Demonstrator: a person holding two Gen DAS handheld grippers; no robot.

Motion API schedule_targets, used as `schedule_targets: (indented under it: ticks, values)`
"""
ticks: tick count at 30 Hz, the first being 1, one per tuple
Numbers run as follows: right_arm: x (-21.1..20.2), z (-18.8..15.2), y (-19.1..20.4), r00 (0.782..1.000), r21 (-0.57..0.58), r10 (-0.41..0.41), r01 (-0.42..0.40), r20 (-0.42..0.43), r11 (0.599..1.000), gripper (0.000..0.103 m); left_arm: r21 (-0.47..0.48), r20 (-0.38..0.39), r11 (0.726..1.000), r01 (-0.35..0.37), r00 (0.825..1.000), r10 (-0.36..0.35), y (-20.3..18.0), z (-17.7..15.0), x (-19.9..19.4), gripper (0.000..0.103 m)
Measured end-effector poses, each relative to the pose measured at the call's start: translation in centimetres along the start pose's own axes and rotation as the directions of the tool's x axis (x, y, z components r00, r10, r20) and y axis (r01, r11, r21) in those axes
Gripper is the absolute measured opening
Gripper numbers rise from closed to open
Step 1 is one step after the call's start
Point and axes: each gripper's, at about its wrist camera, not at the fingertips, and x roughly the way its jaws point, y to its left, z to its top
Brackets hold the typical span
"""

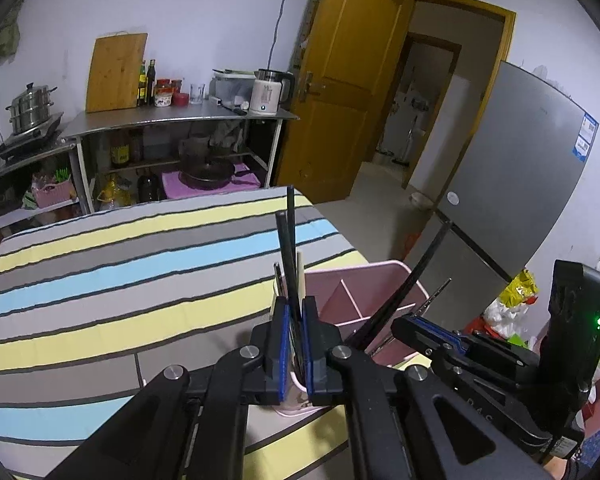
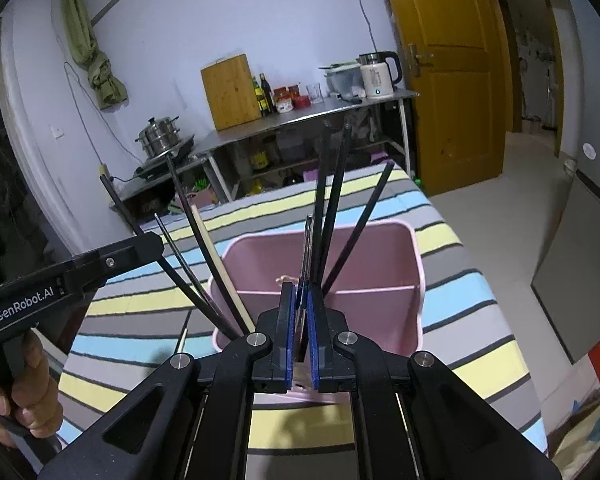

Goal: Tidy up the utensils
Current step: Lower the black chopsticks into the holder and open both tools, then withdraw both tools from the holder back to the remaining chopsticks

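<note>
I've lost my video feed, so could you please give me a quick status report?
Left tool shut on black chopsticks. Right tool shut on utensils over pink divided bin. More chopsticks leaning in bin's left end. Nothing blocking.

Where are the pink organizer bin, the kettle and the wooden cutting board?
pink organizer bin [image 2: 380, 248]: right wrist view, inside of back wall.
kettle [image 2: 376, 76]: right wrist view, white body.
wooden cutting board [image 1: 116, 74]: left wrist view, middle of face.
</note>
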Motion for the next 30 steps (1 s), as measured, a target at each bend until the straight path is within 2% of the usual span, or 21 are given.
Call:
schedule_targets:
  ticks: [3, 6, 9, 18, 30]
  values:
    - [0.2, -0.2, -0.2, 1.0, 0.008, -0.005, 0.006, -0.015, 1.0, 0.006, 0.016, 0.003, 1.0, -0.007, 1.0, 0.007, -0.3, -0.4, -0.1, 0.006]
    - [-0.3, -0.3, -0.3, 1.0, 0.011, -0.014, 0.015, -0.011, 1.0, 0.013, 0.021, 0.024, 1.0, 0.001, 1.0, -0.002, -0.2, -0.5, -0.9, 0.008]
    - [-1.1, -0.4, -0.3, 1.0, 0.011, -0.01, 0.01, 0.001, 1.0, 0.014, 0.018, 0.044, 1.0, 0.0, 0.999, -0.001, -0.3, -1.0, -1.8, 0.012]
    - [-3.1, -1.4, 0.0, 1.0, 0.003, 0.0, 0.0, 0.018, 1.0, 0.014, -0.002, 0.085, 1.0, 0.0, 0.996, 0.0, 0.7, -3.2, -5.3, 0.013]
    - [-6.1, -3.4, 2.1, 0.998, -0.035, 0.053, -0.052, 0.039, 0.998, 0.014, -0.049, 0.103, 0.997, -0.067, 0.992, 0.072, 3.3, -8.2, -9.8, 0.015]
